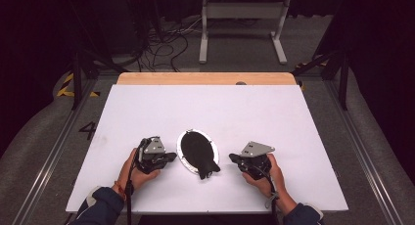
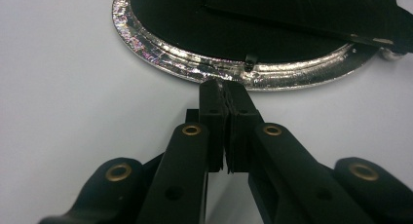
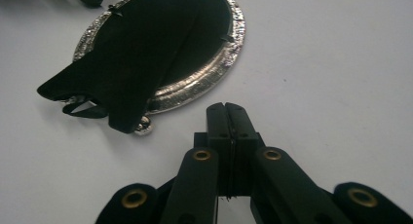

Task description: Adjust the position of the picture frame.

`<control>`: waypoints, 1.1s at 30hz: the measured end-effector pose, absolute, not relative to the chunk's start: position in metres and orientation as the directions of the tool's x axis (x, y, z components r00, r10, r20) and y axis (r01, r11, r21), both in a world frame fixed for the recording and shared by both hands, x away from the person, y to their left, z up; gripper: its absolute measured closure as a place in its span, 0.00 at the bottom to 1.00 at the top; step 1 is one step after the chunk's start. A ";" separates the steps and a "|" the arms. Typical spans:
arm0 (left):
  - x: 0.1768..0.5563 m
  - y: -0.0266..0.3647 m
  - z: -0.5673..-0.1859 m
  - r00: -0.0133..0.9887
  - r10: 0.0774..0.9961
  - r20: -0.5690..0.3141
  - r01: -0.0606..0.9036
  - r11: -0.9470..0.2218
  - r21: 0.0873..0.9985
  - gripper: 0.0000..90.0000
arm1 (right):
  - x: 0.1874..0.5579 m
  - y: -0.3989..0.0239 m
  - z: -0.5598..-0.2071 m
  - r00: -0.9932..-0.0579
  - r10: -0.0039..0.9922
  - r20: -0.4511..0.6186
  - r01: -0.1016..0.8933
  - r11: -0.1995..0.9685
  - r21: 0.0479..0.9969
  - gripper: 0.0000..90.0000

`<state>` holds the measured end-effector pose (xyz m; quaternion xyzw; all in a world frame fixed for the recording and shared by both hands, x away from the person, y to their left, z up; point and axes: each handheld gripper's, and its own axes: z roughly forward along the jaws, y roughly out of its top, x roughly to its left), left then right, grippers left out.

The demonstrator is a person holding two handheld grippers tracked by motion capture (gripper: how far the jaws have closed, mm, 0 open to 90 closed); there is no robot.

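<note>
On the white tabletop (image 1: pixel 147 107) lies an oval silver tray (image 1: pixel 184 154) with a shiny, crinkled rim, set toward the near edge and about midway between the two hands. A black cloth pouch (image 1: pixel 199 153) rests on the tray and covers most of its inside; its narrower end reaches over the near rim onto the tabletop, where short black cords and a small silver bead lie beside it. The left gripper (image 1: pixel 171 156) sits low just left of the tray, held in the person's left hand (image 1: pixel 139 172), and points toward the tray. In the left gripper view its jaws are pressed together with nothing between them, and the tip of the left gripper (image 2: pixel 225 85) comes right up to the tray's rim (image 2: pixel 204 68); whether it touches the rim cannot be told. The right gripper (image 1: pixel 233 159) sits just right of the pouch's near end, held in the right hand (image 1: pixel 269 178), with a grey three-cornered plate on top. In the right gripper view the right gripper (image 3: pixel 227 107) also has its jaws together and empty, a little apart from the tray (image 3: pixel 214 78) and the pouch (image 3: pixel 141 58), which lie ahead and to the left. Beyond the tabletop's wooden far edge stand a dark floor with loose cables and a pale metal frame (image 1: pixel 242 12).
</note>
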<state>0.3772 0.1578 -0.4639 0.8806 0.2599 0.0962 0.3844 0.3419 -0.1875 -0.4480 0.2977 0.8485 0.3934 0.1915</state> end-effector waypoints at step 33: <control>0.394 0.124 -0.465 0.861 0.508 -0.006 0.354 -0.592 0.724 0.99 | 0.327 -0.170 -0.459 -0.797 0.598 -0.083 0.353 0.573 0.740 1.00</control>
